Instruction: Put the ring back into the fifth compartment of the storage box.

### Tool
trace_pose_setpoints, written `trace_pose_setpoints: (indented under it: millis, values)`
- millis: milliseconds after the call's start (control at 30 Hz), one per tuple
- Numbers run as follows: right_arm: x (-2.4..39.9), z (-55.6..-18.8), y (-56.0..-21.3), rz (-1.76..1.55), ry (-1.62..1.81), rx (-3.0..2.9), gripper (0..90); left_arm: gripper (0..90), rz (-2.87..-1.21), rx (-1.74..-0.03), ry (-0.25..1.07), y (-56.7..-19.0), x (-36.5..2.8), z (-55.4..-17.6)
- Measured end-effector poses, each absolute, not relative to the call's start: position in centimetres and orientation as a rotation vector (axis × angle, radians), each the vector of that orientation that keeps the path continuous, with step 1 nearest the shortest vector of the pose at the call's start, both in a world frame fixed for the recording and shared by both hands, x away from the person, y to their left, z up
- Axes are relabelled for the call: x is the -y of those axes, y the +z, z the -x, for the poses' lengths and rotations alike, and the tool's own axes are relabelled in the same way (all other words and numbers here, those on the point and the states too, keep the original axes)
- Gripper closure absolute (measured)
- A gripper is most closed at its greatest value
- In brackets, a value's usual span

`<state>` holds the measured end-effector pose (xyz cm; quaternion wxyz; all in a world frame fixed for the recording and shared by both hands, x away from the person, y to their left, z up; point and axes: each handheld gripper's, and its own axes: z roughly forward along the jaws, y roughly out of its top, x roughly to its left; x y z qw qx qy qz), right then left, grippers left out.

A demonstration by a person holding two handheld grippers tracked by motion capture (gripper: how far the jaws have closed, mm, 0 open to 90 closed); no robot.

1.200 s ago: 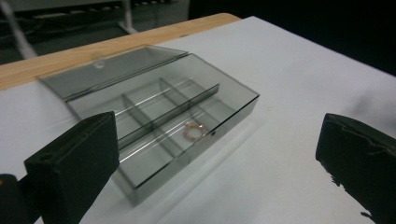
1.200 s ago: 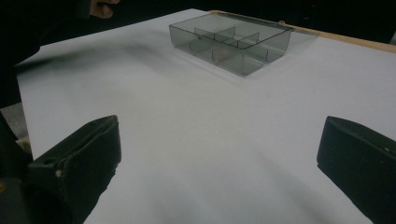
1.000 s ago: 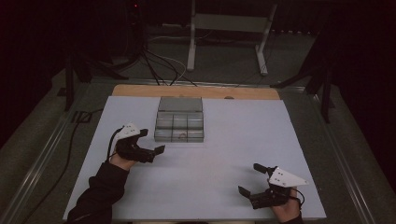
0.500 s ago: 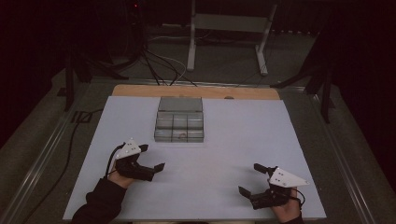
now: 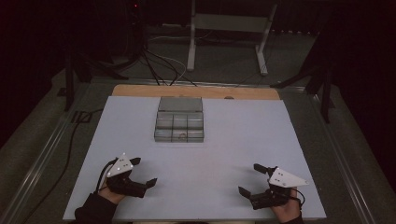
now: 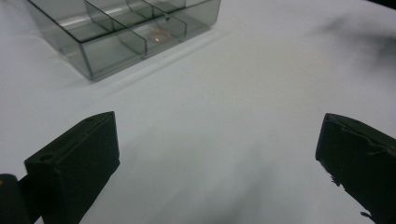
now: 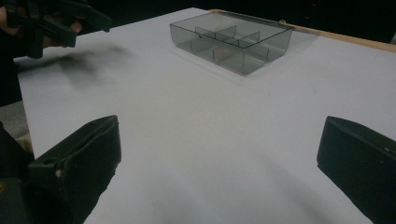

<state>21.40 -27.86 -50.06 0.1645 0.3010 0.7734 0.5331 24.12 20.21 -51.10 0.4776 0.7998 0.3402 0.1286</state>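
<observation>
White table surface, with a clear compartmented organizer box standing toward its far middle edge; both grippers rest near the front edge, well apart from the box and from each other. The box is a shallow transparent tray split by dividers into several cells. In the left gripper view a small pale, roundish item lies on the floor of one near-row cell; the view is too soft to say what it is, perhaps a small piece of hardware or merely a reflection.

Left gripper: held low at the front left of the table, jaws spread wide with nothing between them. From its own camera the box sits ahead and to the upper left, clear of both jaws.

Right gripper: held low at the front right, jaws likewise spread wide and empty. From its own camera the box lies ahead and slightly right of centre, with bare table between.

Step in hand, as judged: a rest or standby stance, with neither tool engaged on the box. The next move would call for one gripper to travel forward across the bare table toward the box, staying above its rim, and to line its jaws up with a wall or a chosen cell before closing.
</observation>
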Motion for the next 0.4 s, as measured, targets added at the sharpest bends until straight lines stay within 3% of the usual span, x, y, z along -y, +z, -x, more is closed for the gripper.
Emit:
trace_pose_setpoints:
  millis: [400]
  values:
    - [27.8,-21.44,-50.09,-0.859,1.524,-2.205,0.0,1.1,-1.931,-0.829,0.295,-51.3,-20.71,-23.53]
